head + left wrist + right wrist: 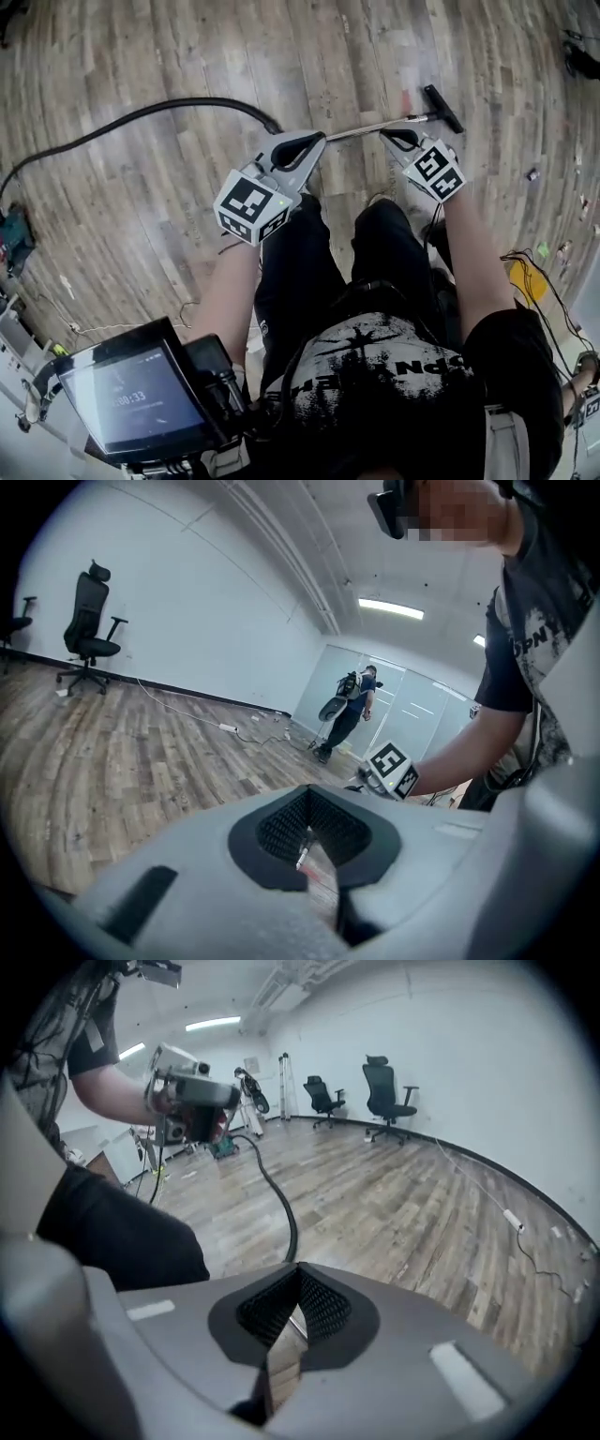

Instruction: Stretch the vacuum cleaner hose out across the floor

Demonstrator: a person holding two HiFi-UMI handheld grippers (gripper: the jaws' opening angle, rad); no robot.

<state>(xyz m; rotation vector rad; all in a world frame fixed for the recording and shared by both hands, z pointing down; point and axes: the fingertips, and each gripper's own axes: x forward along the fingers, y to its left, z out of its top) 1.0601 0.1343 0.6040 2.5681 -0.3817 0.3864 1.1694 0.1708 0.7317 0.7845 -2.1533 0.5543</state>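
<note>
Hose point(141, 116) trails leftward over the floor point(131, 225) from left gripper point(317, 141), the nearer hand. Both jaw pairs closed on metal wand point(361, 129); right gripper point(391, 137) holds nearer its nozzle point(442, 108) end.

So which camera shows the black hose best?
The head view: the hose curves across the floor to the metal tube in the left gripper. The right gripper view shows a shorter stretch leading away. The left gripper view shows none of it.
</note>
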